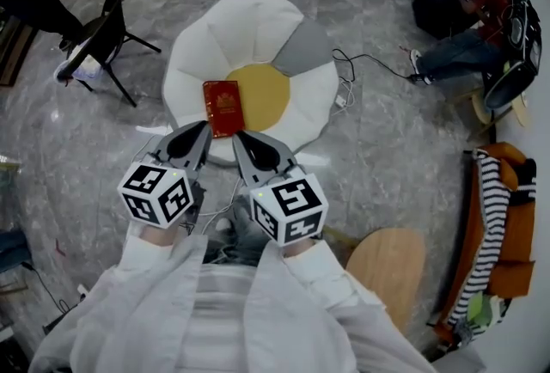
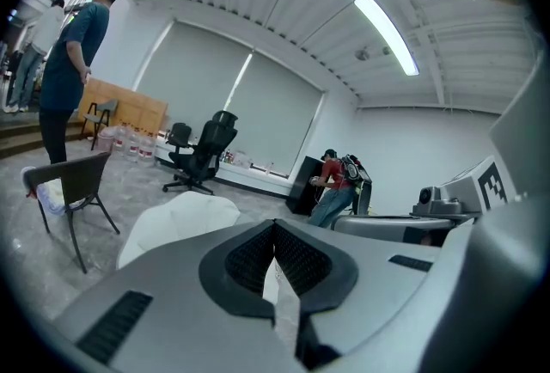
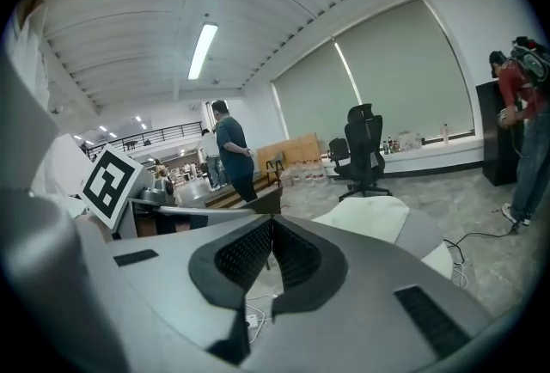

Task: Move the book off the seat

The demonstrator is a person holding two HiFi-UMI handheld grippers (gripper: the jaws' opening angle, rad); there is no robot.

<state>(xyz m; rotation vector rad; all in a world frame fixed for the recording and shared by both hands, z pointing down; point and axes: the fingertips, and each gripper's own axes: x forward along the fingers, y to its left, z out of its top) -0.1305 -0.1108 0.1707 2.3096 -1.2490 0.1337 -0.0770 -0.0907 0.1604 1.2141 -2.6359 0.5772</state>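
Head view: a red book is lying on the left part of the yellow cushion of a white petal-shaped seat. The left gripper and the right gripper are hovering side by side at the seat's near rim, with their tips just short of the book.

Left gripper view: the left gripper's jaws are pressing together on nothing, and the seat is showing beyond them.

Right gripper view: the right gripper's jaws are also clenched and empty.
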